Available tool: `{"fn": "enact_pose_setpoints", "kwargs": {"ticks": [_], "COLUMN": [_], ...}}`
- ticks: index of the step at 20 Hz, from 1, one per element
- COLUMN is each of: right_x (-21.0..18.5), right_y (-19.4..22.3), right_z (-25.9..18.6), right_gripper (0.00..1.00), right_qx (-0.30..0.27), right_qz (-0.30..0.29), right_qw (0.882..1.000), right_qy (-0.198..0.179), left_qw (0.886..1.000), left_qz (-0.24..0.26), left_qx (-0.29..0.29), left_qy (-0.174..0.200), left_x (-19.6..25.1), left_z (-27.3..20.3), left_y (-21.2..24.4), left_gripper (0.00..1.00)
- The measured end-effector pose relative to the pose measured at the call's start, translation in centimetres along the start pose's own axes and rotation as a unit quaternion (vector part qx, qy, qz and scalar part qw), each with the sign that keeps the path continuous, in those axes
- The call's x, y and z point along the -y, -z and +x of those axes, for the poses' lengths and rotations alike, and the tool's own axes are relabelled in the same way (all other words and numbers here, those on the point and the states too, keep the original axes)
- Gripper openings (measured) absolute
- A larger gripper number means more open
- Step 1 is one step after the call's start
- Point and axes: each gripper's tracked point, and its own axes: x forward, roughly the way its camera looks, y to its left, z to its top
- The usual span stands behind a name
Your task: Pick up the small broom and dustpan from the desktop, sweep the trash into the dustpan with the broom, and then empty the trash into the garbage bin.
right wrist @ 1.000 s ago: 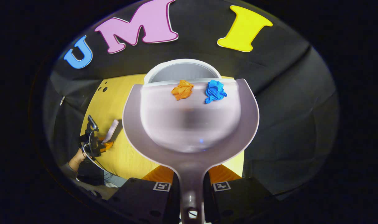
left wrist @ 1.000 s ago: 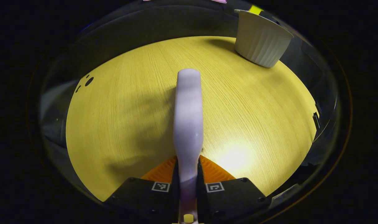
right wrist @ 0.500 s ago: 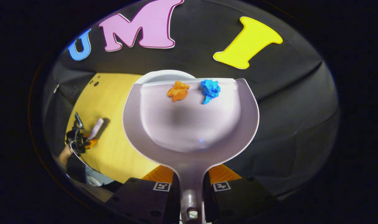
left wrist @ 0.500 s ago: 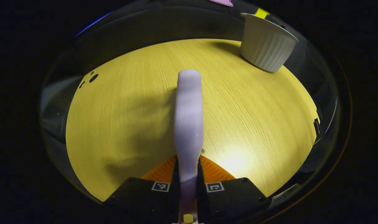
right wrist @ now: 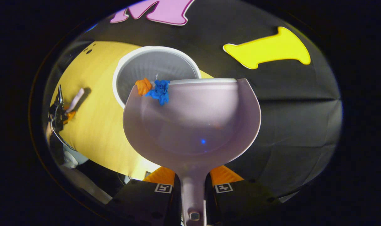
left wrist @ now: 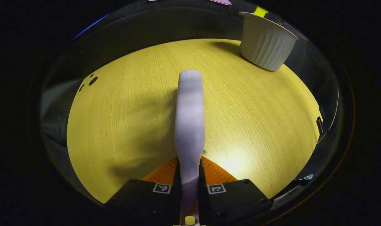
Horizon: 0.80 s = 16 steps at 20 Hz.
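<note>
Over desktop (left wrist: pixel 121 119): jaws clamp broom (left wrist: pixel 190 113); jaws clamp dustpan (right wrist: pixel 193 125).

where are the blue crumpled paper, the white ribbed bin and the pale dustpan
blue crumpled paper (right wrist: pixel 159 91), right gripper view, middle of the wad
white ribbed garbage bin (right wrist: pixel 152 67), right gripper view, inner wall
pale lilac plastic dustpan (right wrist: pixel 196 122), right gripper view, bare floor of the pan
</note>
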Motion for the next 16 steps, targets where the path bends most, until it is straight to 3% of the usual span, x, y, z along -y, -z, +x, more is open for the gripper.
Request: {"fn": "enact_pose_setpoints", "kwargs": {"ticks": [6,10,16], "right_x": [-0.1,-0.7,-0.9], "right_y": [-1.6,-2.9,-4.0], "right_z": [0.9,1.1,0.7], "right_gripper": [0.34,0.34,0.34], "right_qx": [-0.042,-0.051,-0.007], "right_qz": [-0.074,-0.092,-0.071], "right_qw": [0.996,0.994,0.997], "right_qy": [0.023,0.012,0.005], "left_qw": [1.0,1.0,1.0], "left_qz": [0.003,0.004,0.001], "left_qx": [-0.002,-0.004,-0.006], "left_qy": [-0.001,-0.003,-0.005], "left_x": [0.0,0.0,-0.1], "left_z": [0.0,-0.1,-0.1], "left_y": [0.0,-0.1,-0.1], "left_gripper": [0.28,0.28,0.28]}}
